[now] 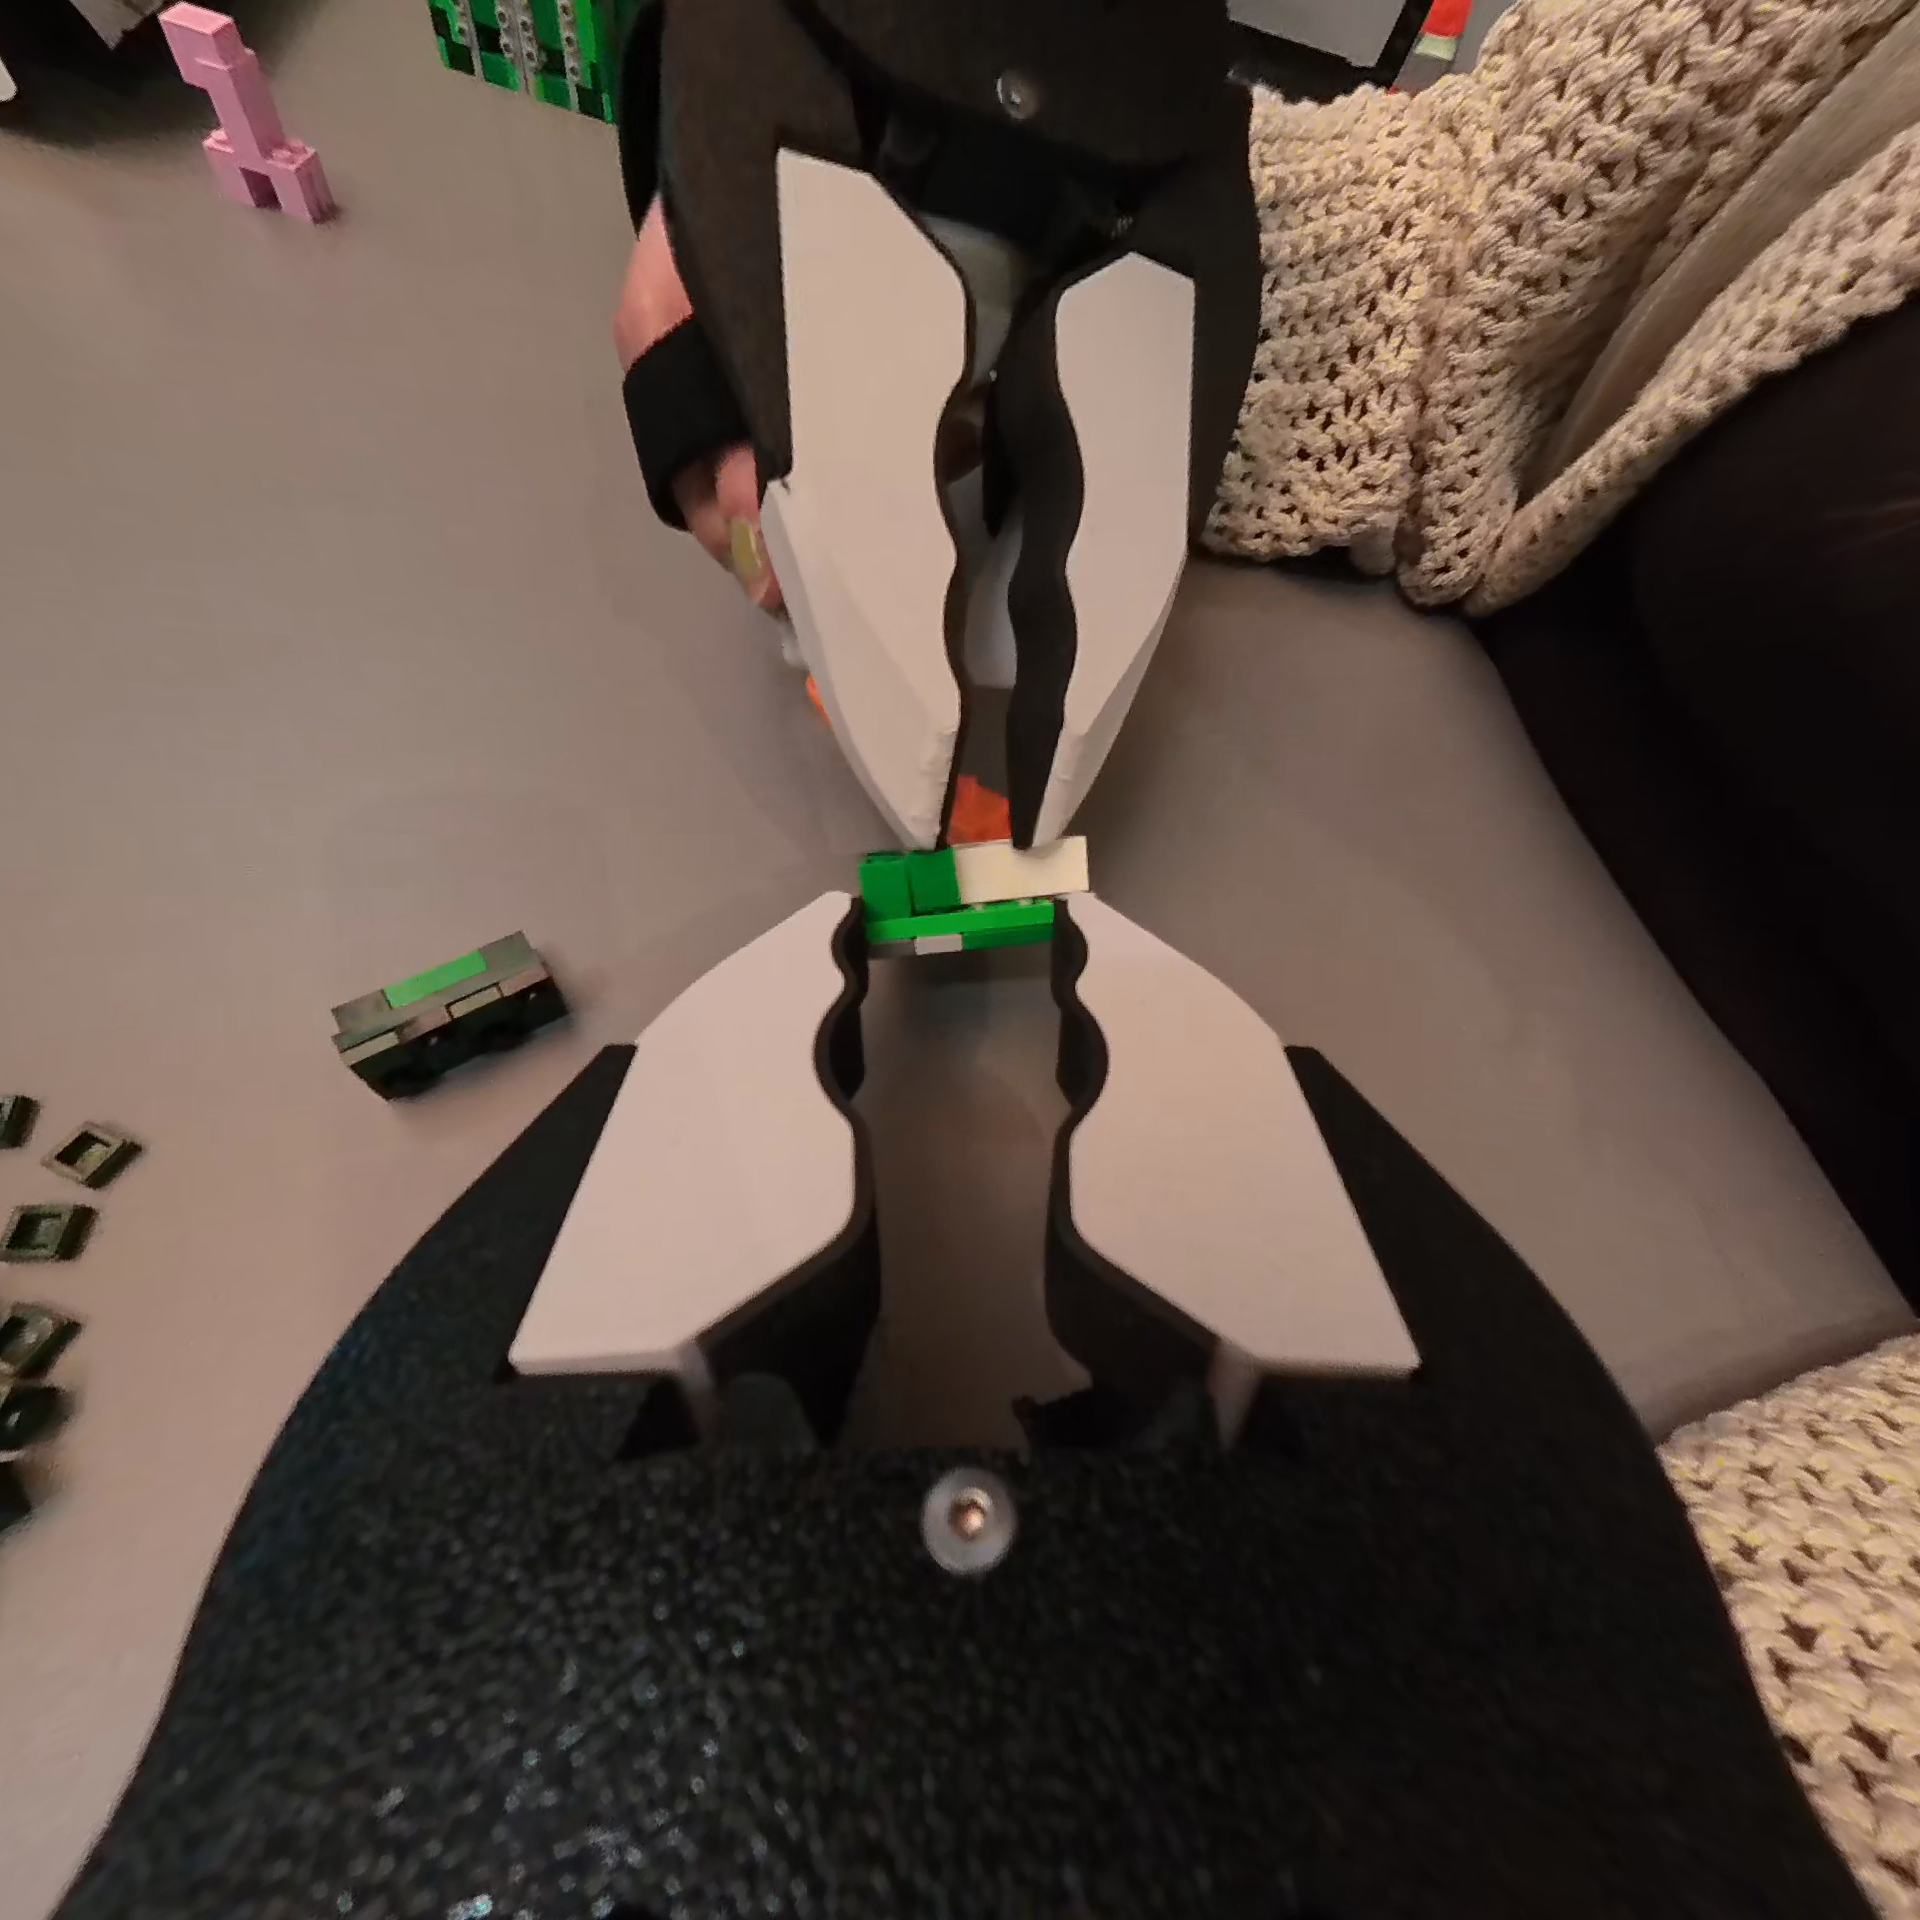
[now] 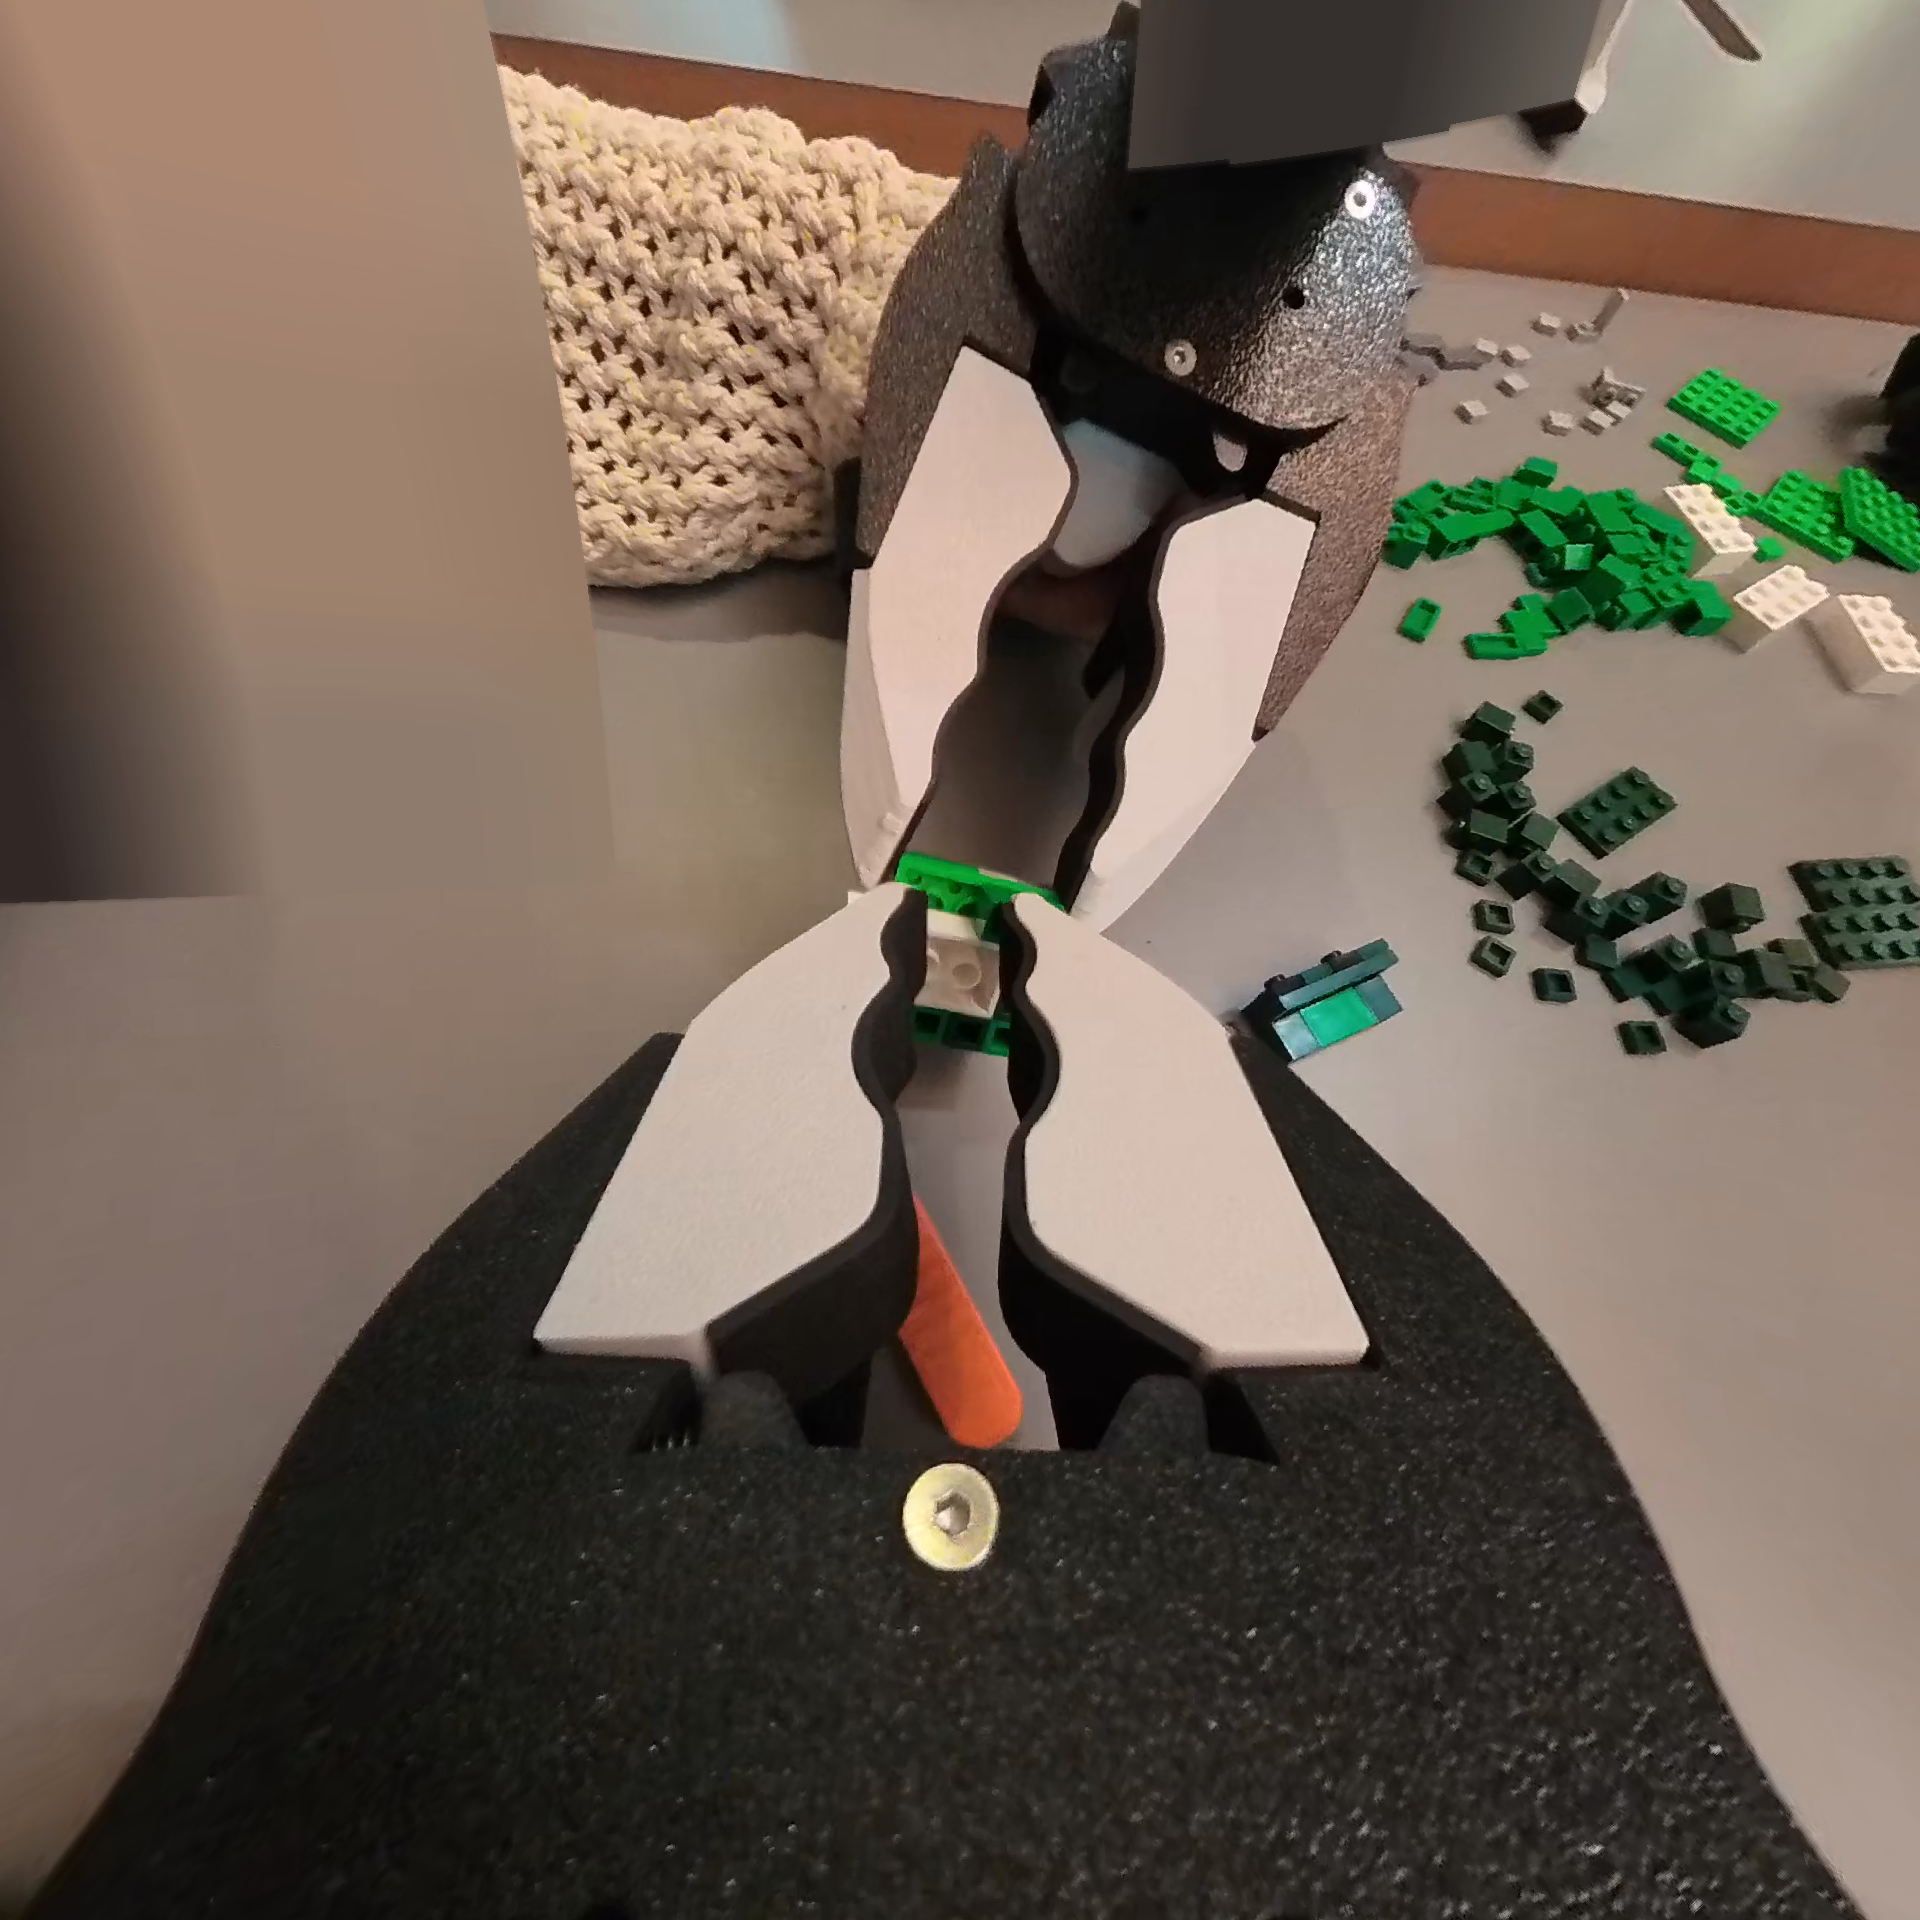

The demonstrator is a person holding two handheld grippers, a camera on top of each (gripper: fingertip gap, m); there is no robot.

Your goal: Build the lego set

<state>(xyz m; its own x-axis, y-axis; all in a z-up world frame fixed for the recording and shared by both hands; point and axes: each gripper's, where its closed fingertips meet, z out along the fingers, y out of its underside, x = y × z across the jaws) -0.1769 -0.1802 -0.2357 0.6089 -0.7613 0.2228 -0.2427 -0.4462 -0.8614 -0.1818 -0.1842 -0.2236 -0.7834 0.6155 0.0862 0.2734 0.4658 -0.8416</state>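
Note:
My left gripper (image 1: 958, 920) is shut on a small bright green plate assembly (image 1: 961, 927) and holds it above the grey table. My right gripper (image 1: 982, 836) comes in from the opposite side, tip to tip with the left. It is shut on a white brick (image 1: 1023, 868) that sits on top of the green assembly, next to green bricks (image 1: 904, 878). In the right wrist view my right gripper (image 2: 951, 930) grips the white brick (image 2: 961, 971), and the left gripper (image 2: 982, 873) holds the green assembly (image 2: 951, 878) just beyond it.
A dark green sub-assembly (image 1: 447, 1013) (image 2: 1330, 1003) lies on the table. Piles of bright green (image 2: 1558, 551), dark green (image 2: 1621, 894) and white bricks (image 2: 1787, 603) lie nearby, with dark tiles (image 1: 52, 1226). A pink figure (image 1: 260, 125), an orange tool (image 2: 956, 1340) and a knit sleeve (image 1: 1455, 364) also show. My two grippers' fingertips are within a few centimetres of each other.

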